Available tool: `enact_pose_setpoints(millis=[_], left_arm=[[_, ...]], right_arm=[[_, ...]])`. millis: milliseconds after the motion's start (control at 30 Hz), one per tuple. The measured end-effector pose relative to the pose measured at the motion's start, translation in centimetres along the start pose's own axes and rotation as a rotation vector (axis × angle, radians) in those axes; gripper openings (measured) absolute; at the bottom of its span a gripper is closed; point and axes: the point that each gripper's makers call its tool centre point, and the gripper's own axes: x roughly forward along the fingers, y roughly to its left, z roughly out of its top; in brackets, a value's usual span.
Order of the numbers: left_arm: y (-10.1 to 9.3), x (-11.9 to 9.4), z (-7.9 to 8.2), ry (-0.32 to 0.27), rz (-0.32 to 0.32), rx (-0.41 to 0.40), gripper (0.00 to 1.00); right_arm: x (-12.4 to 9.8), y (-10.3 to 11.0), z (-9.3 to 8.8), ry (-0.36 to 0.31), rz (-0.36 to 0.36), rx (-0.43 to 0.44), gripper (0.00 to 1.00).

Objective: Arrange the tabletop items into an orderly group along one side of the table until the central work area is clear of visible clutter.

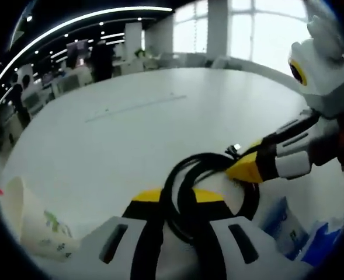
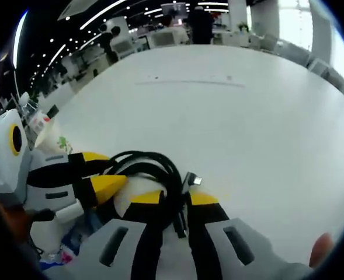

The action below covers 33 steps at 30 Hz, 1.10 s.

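Cable (image 1: pixel 186 192), black and coiled, lay on the white desk (image 1: pixel 160 128), pinched by both the left gripper (image 1: pixel 177 204) and right gripper (image 2: pixel 174 207), jaws nearly closed; limp and light, probably best held across bunched loops.

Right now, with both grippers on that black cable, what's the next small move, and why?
Probably carry the coiled black cable toward the paper cup and packets at the table edge. Both the left gripper and right gripper pinch it.
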Motion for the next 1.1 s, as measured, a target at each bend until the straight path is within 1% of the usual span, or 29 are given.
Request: enact_pose_setpoints(millis=[67, 167, 200, 300, 500, 633, 733, 833, 867, 900, 967, 1100], left_arm=[[0.2, -0.1, 0.0, -0.001, 0.009, -0.009, 0.12], [0.0, -0.1, 0.2, -0.006, -0.003, -0.007, 0.08], [-0.2, 0.0, 0.2, 0.001, -0.01, -0.01, 0.06], [-0.3, 0.1, 0.7, 0.002, -0.008, -0.005, 0.05], [-0.7, -0.2, 2.9, -0.034, -0.017, 0.004, 0.05], [-1.6, -0.4, 4.1, -0.053, -0.03, 0.016, 0.05], [-2.7, -0.6, 5.0, -0.068, -0.046, 0.022, 0.05], [-4.2, -0.9, 6.2, -0.086, -0.067, 0.037, 0.05], [-4.5, -0.9, 6.3, -0.088, -0.071, 0.04, 0.05], [-5.4, -0.9, 6.6, -0.088, -0.087, 0.044, 0.05], [-6.6, -0.9, 6.9, -0.091, -0.104, 0.052, 0.06], [-8.8, -0.8, 6.5, -0.074, -0.134, 0.067, 0.06]], right_arm=[[0.0, 0.2, 0.0, -0.003, 0.007, 0.006, 0.14], [0.0, 0.2, -0.1, -0.007, 0.019, 0.034, 0.12], [0.0, 0.2, -0.1, -0.01, 0.022, 0.04, 0.12], [-0.3, -0.1, 0.2, -0.018, 0.021, 0.044, 0.12], [-1.5, -0.9, 1.7, -0.071, 0.012, 0.051, 0.11], [-2.9, -1.9, 2.4, -0.099, -0.001, 0.058, 0.11], [-3.9, -2.5, 2.7, -0.116, -0.015, 0.057, 0.11], [-5.4, -3.8, 2.9, -0.132, -0.032, 0.06, 0.11], [-5.8, -4.1, 2.8, -0.135, -0.037, 0.062, 0.11], [-6.4, -4.6, 2.7, -0.137, -0.045, 0.063, 0.11], [-7.0, -5.3, 2.4, -0.138, -0.056, 0.065, 0.11], [-8.2, -6.8, 0.9, -0.119, -0.073, 0.081, 0.11]])
